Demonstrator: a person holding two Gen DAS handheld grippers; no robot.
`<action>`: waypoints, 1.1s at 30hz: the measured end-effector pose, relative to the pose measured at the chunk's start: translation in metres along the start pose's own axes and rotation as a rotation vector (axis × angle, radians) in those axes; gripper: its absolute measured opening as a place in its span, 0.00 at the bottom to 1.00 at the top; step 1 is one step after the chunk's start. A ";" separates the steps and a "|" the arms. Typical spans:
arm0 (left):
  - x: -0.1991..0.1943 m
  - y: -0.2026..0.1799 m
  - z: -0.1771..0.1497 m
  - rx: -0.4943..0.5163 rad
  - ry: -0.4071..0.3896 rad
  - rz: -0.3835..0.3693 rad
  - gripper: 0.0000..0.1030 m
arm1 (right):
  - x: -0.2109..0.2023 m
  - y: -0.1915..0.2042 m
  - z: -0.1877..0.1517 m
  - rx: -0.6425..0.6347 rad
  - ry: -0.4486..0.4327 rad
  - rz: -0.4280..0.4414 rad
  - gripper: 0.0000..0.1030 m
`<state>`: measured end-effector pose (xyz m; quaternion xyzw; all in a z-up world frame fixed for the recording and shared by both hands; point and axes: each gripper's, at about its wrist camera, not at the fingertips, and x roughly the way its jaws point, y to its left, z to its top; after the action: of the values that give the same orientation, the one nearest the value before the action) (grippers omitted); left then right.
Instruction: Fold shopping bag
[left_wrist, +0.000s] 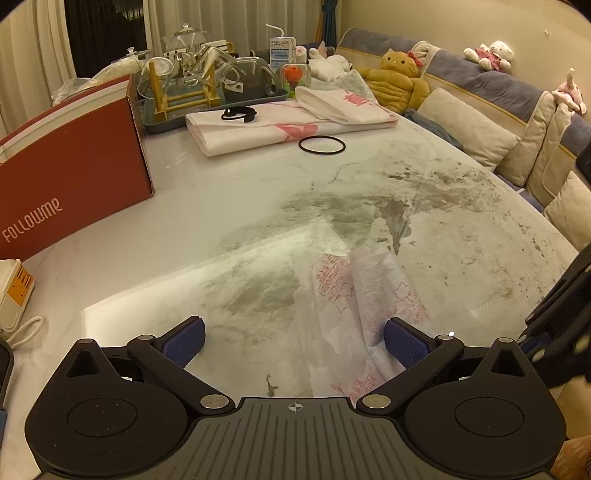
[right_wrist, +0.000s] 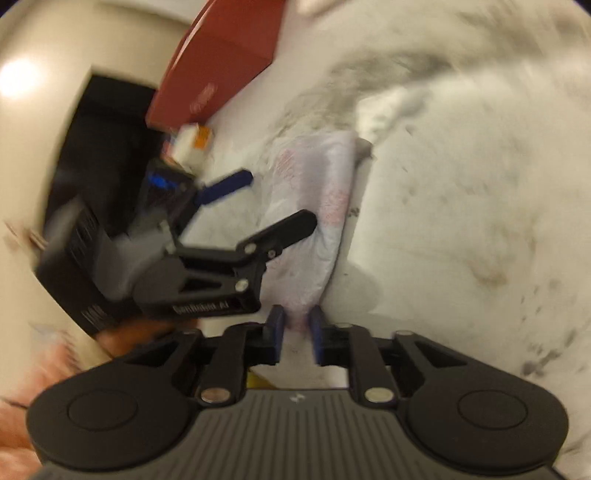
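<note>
The shopping bag (left_wrist: 354, 295) is thin white plastic with pink print, and it lies crumpled in a long strip on the marble table (left_wrist: 221, 206). My left gripper (left_wrist: 294, 341) hangs over the strip's near end, open wide. Its right pad (left_wrist: 404, 341) is at the bag's edge and nothing is pinched. In the blurred right wrist view the bag (right_wrist: 321, 184) runs away from my right gripper (right_wrist: 297, 325). Its blue pads stand close together with the bag's near end pinched between them. The open left gripper (right_wrist: 279, 199) reaches in from the left, over the bag's left side.
A red box (left_wrist: 74, 166) stands at the left, with a small white and orange box (left_wrist: 14, 291) near it. Folded pink and white bags (left_wrist: 280, 125), a black ring (left_wrist: 321, 144) and a tray of glassware (left_wrist: 207, 85) lie at the far end. A cushioned sofa (left_wrist: 480, 122) borders the right.
</note>
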<state>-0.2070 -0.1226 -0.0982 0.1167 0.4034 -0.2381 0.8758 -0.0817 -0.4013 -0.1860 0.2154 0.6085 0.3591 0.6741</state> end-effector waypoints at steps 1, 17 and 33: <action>0.000 0.000 0.001 -0.003 0.005 0.002 1.00 | 0.002 0.011 -0.001 -0.057 0.004 -0.049 0.00; 0.007 -0.005 0.013 -0.165 0.182 0.110 1.00 | -0.004 0.067 -0.008 -0.398 -0.009 -0.107 0.03; 0.003 0.002 0.017 -0.201 0.275 0.118 1.00 | 0.025 0.098 -0.018 -0.804 0.067 -0.315 0.01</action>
<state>-0.1936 -0.1285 -0.0897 0.0836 0.5335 -0.1264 0.8321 -0.1213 -0.3223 -0.1344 -0.1716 0.4673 0.4673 0.7306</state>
